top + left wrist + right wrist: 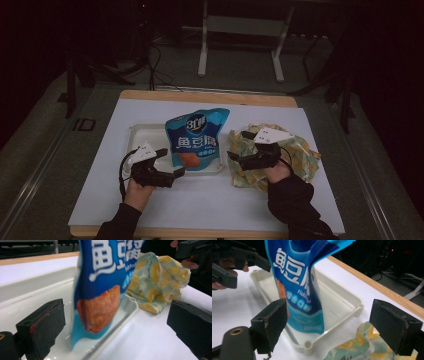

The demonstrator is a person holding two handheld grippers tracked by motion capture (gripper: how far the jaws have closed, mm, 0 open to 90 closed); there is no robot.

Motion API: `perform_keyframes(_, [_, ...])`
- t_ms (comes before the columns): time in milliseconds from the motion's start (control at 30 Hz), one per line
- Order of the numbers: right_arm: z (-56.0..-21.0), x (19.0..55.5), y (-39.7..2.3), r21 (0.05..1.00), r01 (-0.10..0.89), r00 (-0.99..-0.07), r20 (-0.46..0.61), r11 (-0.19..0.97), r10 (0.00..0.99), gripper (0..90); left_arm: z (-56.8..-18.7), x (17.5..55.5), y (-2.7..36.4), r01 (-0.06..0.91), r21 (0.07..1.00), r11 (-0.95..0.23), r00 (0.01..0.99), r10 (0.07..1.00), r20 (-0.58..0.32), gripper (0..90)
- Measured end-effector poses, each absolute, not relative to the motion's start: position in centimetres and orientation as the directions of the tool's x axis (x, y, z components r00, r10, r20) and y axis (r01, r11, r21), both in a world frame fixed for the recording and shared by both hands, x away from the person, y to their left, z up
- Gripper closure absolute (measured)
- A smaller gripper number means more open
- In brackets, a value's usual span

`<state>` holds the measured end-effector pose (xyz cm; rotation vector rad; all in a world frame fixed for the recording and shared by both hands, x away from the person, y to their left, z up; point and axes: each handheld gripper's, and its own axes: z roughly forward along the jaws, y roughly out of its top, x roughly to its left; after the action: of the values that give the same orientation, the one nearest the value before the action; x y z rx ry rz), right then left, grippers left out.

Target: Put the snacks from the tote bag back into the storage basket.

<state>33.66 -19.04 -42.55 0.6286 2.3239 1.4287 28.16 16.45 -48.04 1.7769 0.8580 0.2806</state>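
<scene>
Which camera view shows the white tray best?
The right gripper view: the white tray shows its rim, floor and corners there. The high view has it small, half covered by the blue snack bag. The left gripper view gives a blurred part.

Dim room, bright tabletop, soft close-ups.

The high view was dark overall: the surroundings fell to near black while the white table (210, 200) caught most of the light and looked greyish, with faint shadows under the hands. The picture was grainy and low in contrast. In the left gripper view the bag (105, 290) was blurred, its print smeared, and the near jaws were soft. The tray (30, 287) showed pale glare along its wall. The right gripper view was sharper on the tray (342, 305); its background stayed black.
</scene>
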Motion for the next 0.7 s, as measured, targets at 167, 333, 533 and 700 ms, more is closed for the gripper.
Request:
perform_keyframes(167, [-42.9, 32.9, -20.0, 0.899, 0.192, -0.837, -0.059, 0.393, 0.544, 14.4, -48.6, 27.3, 16.2, 0.418, 0.896, -0.149, 0.715, 0.663, -0.223, 2.3])
perform_keyframes(333, [-43.1, 32.2, -21.1, 0.901, 0.194, -0.829, -0.062, 0.389, 0.556, 14.4, -48.6, 26.4, 16.0, 0.406, 0.900, -0.160, 0.729, 0.650, -0.213, 2.3])
perform_keyframes(533, [-43.5, 31.1, -22.7, 0.903, 0.204, -0.812, -0.060, 0.379, 0.581, 14.4, -48.7, 25.6, 15.2, 0.402, 0.899, -0.172, 0.750, 0.625, -0.216, 2.3])
perform_keyframes(700, [-44.1, 30.2, -23.8, 0.902, 0.218, -0.800, -0.054, 0.373, 0.597, 14.4, -48.7, 25.2, 14.4, 0.393, 0.900, -0.189, 0.772, 0.599, -0.211, 2.3])
